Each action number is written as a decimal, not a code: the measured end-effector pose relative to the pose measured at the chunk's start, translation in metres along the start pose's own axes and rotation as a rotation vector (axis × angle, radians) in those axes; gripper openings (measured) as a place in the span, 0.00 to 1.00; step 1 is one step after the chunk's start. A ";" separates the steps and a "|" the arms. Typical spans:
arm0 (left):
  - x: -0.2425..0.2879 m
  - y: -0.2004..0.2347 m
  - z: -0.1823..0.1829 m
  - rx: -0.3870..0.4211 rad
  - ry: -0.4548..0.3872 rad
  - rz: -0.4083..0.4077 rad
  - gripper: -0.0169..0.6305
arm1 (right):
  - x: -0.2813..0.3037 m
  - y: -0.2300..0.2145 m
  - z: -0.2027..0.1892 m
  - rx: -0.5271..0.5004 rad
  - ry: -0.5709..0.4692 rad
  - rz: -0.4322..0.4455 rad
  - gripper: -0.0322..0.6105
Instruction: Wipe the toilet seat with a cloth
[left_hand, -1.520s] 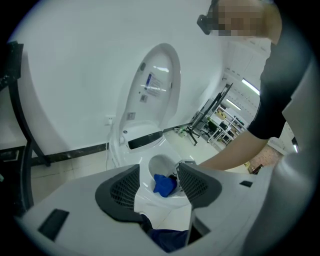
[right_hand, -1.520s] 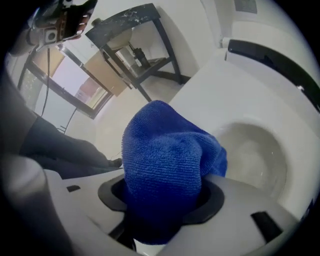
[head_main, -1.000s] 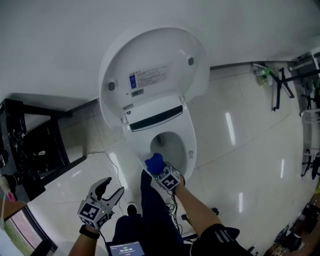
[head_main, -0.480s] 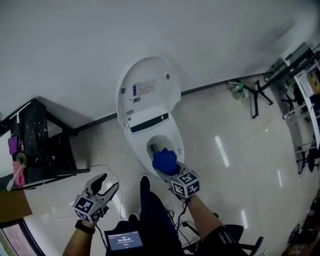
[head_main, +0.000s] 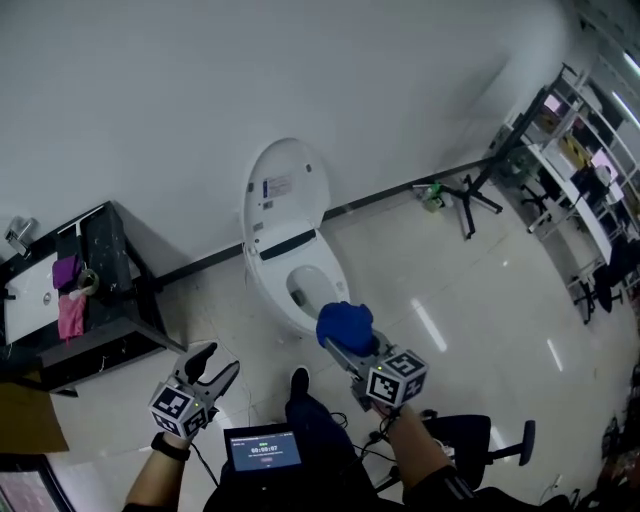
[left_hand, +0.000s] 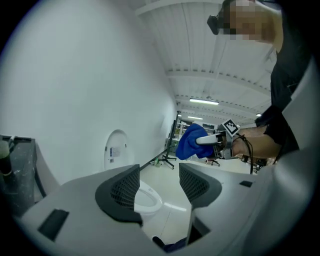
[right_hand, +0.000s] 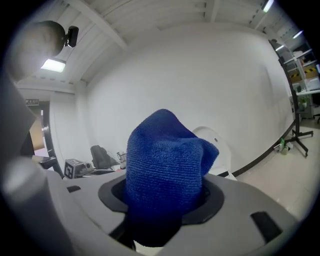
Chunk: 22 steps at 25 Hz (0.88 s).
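Note:
A white toilet (head_main: 290, 255) stands against the wall with its lid (head_main: 284, 190) raised and its seat (head_main: 325, 284) down. My right gripper (head_main: 345, 335) is shut on a bunched blue cloth (head_main: 345, 324), held in the air in front of the bowl and clear of the seat. In the right gripper view the blue cloth (right_hand: 165, 160) fills the space between the jaws. My left gripper (head_main: 212, 370) hangs open and empty low at the left. In the left gripper view the toilet seat (left_hand: 148, 200) shows between the open jaws, and the blue cloth (left_hand: 192, 141) beyond.
A black table (head_main: 85, 330) with a pink rag (head_main: 70, 315) stands left of the toilet. Metal shelving (head_main: 575, 170) lines the right side, and a black stand (head_main: 470, 200) sits near the wall. A small screen (head_main: 262, 450) is at my waist. The tiled floor (head_main: 470, 300) is glossy.
The right gripper has lifted the blue cloth up off the toilet seat and toward me. The view has pulled back, so the toilet looks smaller. The left gripper stays open.

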<state>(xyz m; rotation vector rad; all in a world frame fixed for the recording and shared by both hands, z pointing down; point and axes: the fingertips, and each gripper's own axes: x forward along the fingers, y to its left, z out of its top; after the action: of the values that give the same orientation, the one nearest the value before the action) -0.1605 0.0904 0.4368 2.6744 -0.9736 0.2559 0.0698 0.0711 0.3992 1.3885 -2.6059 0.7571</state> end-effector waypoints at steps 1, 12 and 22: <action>-0.012 -0.009 0.000 0.006 -0.006 -0.009 0.42 | -0.015 0.016 -0.002 -0.005 -0.001 0.000 0.44; -0.085 -0.061 -0.033 -0.086 -0.038 0.014 0.42 | -0.104 0.117 -0.048 -0.052 0.043 0.035 0.43; -0.086 -0.104 -0.032 -0.058 -0.051 -0.027 0.42 | -0.133 0.128 -0.048 -0.080 -0.024 0.037 0.43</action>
<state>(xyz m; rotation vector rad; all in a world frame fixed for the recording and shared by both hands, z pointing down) -0.1603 0.2289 0.4233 2.6518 -0.9440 0.1518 0.0378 0.2533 0.3516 1.3397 -2.6557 0.6360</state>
